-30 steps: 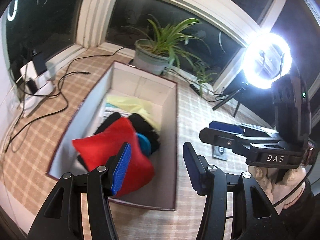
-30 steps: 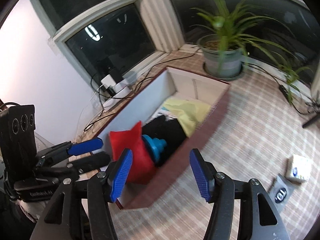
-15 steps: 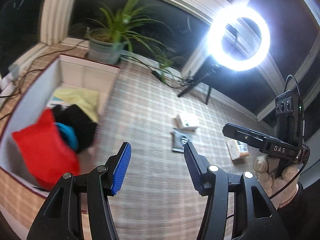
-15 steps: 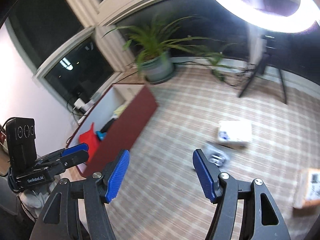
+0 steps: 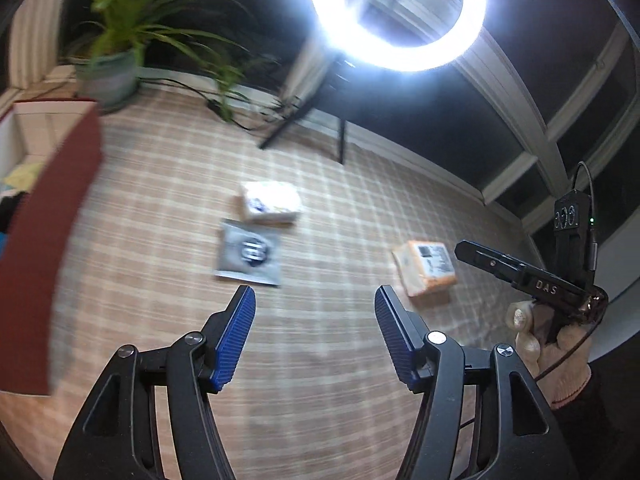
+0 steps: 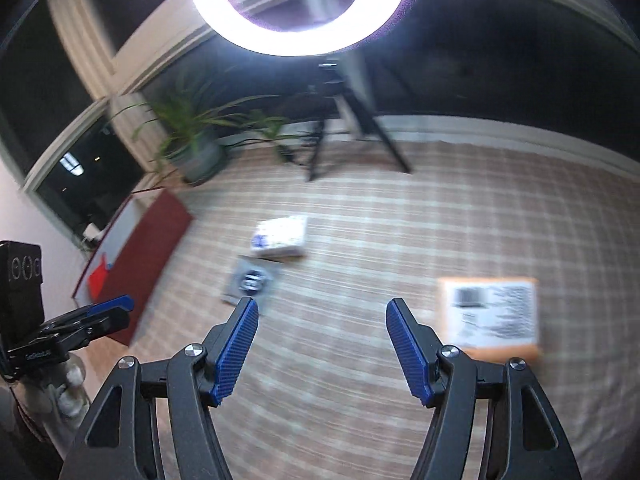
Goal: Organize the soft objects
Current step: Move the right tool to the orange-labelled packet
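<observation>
both the left gripper [image 5: 314,332] and right gripper [image 6: 322,346] hover with jaws wide apart, empty, over the orange packet [image 6: 490,314] and white packet [image 5: 270,202].

My blue ribbed pads [image 5: 234,336] look matt plastic; the checked floor mat [image 5: 320,380] looks woven, the grey pouch [image 5: 249,251] glossy.

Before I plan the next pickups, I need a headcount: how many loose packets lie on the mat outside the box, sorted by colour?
White packet: 1
Grey packet: 1
Orange packet: 1
Total: 3, all lying apart from the red box.
</observation>
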`<state>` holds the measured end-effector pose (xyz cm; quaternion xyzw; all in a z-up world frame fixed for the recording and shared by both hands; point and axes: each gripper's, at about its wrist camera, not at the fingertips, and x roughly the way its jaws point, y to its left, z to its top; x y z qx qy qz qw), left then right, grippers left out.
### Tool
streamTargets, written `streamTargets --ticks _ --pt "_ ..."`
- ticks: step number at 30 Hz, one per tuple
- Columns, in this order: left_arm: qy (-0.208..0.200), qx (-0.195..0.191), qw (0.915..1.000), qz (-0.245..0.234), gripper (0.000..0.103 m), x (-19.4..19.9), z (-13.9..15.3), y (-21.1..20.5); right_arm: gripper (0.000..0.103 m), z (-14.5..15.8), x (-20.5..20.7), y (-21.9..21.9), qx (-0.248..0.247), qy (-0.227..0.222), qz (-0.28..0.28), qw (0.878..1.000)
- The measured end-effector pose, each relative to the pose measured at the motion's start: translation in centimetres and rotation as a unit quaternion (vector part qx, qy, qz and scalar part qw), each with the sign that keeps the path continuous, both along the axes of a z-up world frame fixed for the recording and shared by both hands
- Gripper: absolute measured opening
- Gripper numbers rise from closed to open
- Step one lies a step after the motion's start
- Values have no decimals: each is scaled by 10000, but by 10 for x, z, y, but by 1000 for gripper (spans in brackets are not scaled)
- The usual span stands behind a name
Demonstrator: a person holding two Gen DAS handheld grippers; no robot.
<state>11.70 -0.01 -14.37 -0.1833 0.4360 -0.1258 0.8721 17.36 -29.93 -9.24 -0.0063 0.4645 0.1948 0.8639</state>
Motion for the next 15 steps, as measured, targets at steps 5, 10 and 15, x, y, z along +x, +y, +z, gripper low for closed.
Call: streamTargets --ticks 5,10,15 --pt "91 -170 9994 -276 62 16 -12 -50 63 -4 7 -51 -320 -3 -262 9991" --pt "233 -276 9981 -497 62 34 -28 -98 63 -16 23 -97 -347 263 -421 9982" --pt "469 -402 9952 -755 62 51 -45 -143 63 -34 41 -136 -145 640 -568 9962"
